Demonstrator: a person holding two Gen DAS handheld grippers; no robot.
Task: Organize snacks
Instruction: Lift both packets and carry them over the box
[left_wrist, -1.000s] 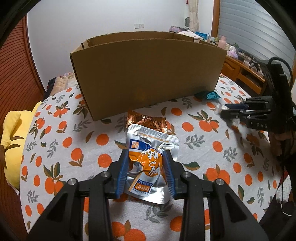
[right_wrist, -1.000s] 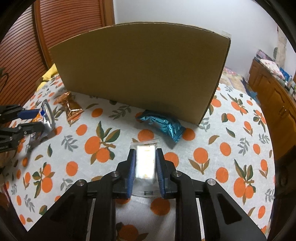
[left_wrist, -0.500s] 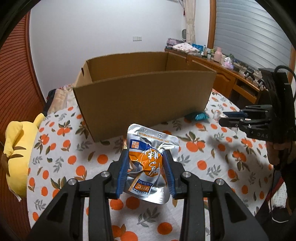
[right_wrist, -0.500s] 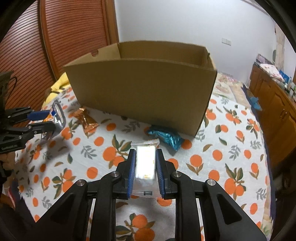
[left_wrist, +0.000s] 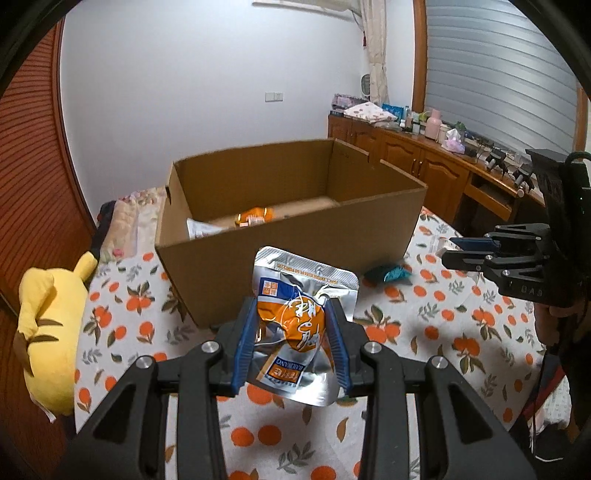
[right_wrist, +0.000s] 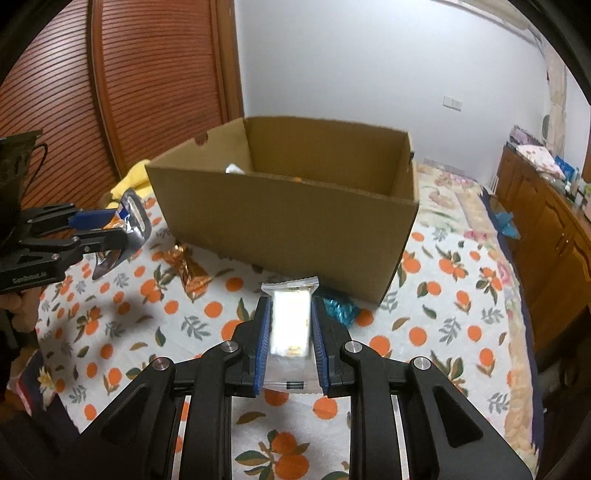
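My left gripper (left_wrist: 291, 321) is shut on a silver and orange snack pouch (left_wrist: 303, 295), held in the air in front of the open cardboard box (left_wrist: 288, 258). Inside the box lie an orange packet (left_wrist: 255, 216) and a white packet (left_wrist: 201, 229). In the right wrist view my right gripper (right_wrist: 290, 325) is shut on a clear-wrapped white snack (right_wrist: 290, 325), also lifted before the box (right_wrist: 295, 229). A copper wrapped snack (right_wrist: 190, 271) and a teal wrapped snack (right_wrist: 338, 308) lie on the tablecloth near the box. Each view shows the other gripper (left_wrist: 480, 251) (right_wrist: 92, 229) at its side.
The table wears a white cloth with orange fruit print (left_wrist: 424, 332). A yellow plush toy (left_wrist: 48, 332) lies at the table's left edge. A wooden sideboard (left_wrist: 424, 162) with clutter stands at the right, and a bed (right_wrist: 450, 192) lies behind the box.
Both grippers have risen with their snacks, so the box's open top and the packets inside now show. The grips are unchanged.
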